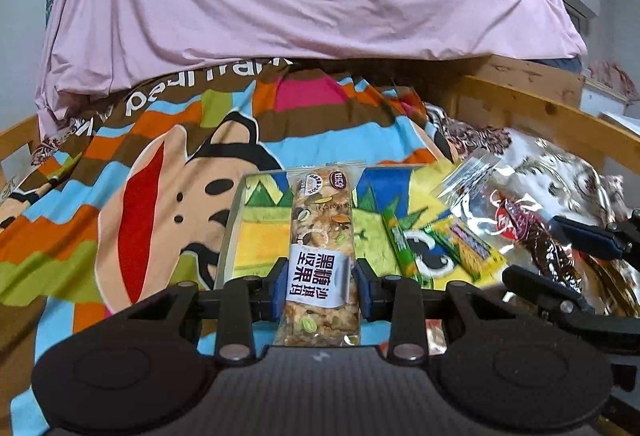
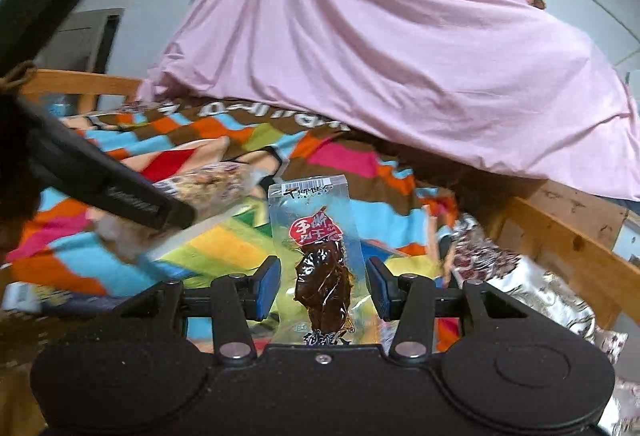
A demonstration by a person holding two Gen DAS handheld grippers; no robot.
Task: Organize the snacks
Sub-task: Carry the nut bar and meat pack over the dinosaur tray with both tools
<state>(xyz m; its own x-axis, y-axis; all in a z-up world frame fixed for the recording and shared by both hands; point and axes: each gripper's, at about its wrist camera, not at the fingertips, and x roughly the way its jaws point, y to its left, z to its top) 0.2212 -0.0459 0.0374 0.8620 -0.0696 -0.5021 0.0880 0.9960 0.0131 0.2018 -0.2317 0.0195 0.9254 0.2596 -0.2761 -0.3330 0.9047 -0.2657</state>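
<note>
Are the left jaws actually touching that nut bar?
Touching. In the left wrist view, both blue pads of the left gripper press against the sides of the nut bar, with no gap showing on either side.

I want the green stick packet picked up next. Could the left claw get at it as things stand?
Probably not yet. The left claw is already shut on the nut bar, so it has no free grip. The green stick packet lies uncovered in the clear tray, beside the bar, so nothing else blocks it.
</note>
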